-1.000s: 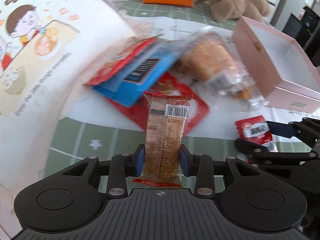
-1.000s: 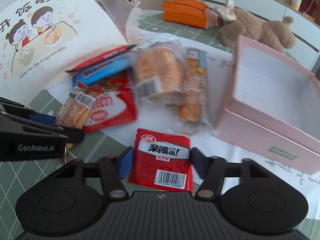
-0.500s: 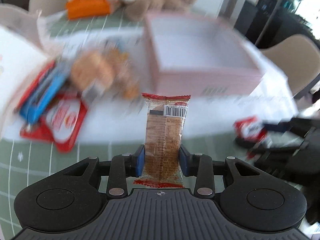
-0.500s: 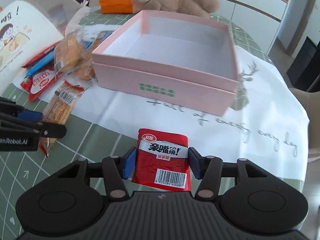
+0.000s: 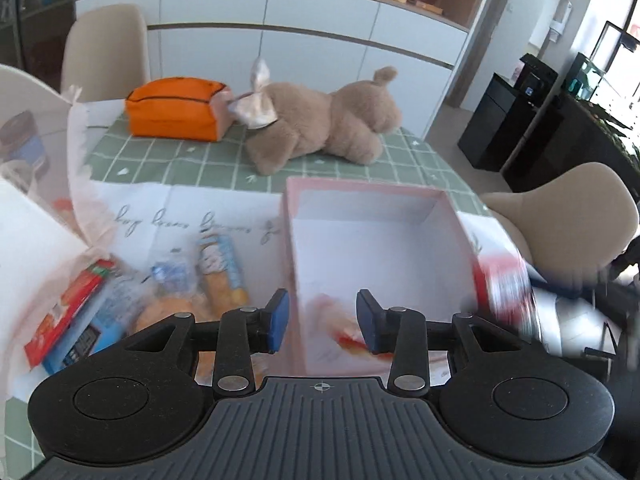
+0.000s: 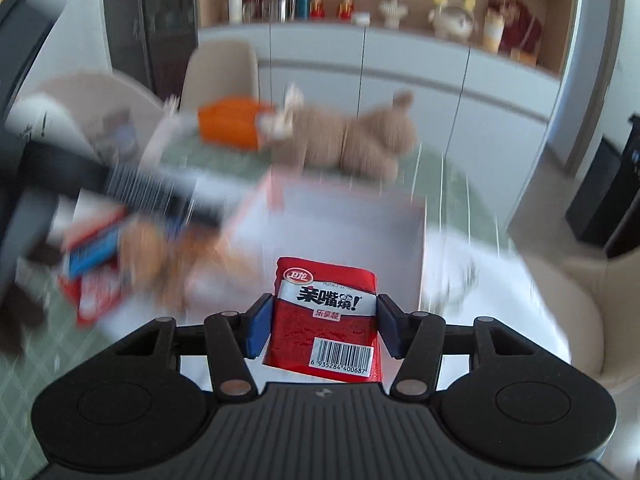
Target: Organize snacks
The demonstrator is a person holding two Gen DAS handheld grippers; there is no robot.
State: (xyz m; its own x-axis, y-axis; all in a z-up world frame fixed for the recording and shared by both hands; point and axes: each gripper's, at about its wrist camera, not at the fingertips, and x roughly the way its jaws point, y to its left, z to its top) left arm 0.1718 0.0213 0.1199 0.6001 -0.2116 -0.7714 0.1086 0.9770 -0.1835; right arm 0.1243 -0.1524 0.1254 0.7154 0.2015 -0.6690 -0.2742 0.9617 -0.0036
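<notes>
Spread apart, the left gripper (image 5: 322, 319) had just opened further with nothing pinched between its blue pads; a blurred orange-red streak (image 5: 349, 339), perhaps the wafer packet, showed just below them against the near wall of the pink box (image 5: 286, 240). That rigid, square cardboard box lay open, its white inside bare. Left of it, glossy crinkled snack wrappers (image 5: 192, 280) lay heaped on the white printed cloth (image 5: 168, 216), and a fuzzy brown plush toy (image 5: 320, 124) sprawled behind on the green checked tablecloth (image 5: 168, 160). In the right wrist view, the right gripper (image 6: 320, 330) had just widened too, though its pads sat at both sides of a shiny red foil packet (image 6: 324, 320) with a barcode, held over the box's near edge.
</notes>
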